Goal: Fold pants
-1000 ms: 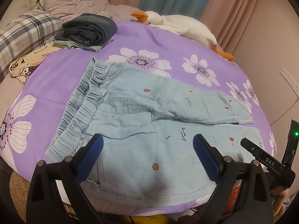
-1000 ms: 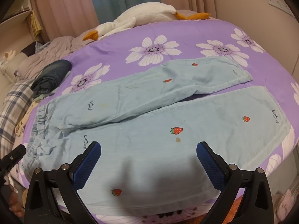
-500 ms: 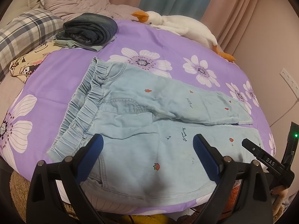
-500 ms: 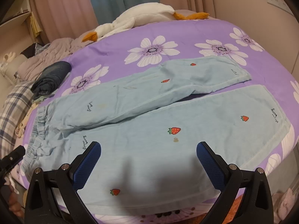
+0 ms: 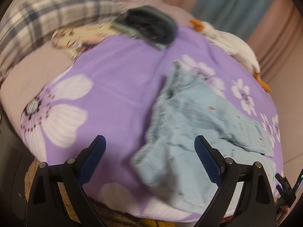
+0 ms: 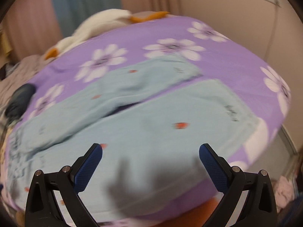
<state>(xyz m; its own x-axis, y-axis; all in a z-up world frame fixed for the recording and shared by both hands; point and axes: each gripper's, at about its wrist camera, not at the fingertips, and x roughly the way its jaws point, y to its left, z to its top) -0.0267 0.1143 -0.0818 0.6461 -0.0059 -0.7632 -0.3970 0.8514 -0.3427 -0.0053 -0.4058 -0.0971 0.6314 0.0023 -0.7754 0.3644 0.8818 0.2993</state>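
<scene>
While left gripper [image 5: 149,147] gapes over pants [image 5: 189,132] waistband, right gripper [image 6: 150,154], spread, shows legs.

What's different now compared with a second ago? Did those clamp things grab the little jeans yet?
Not yet. The left hand-held gripper has swung toward the waistband end of the light blue pants, so more bare purple bedsheet fills its view. The right hand-held gripper shifted slightly over the near pant leg. Both views are blurred from motion. Both grippers remain open and empty, and the pants still lie spread flat.
</scene>
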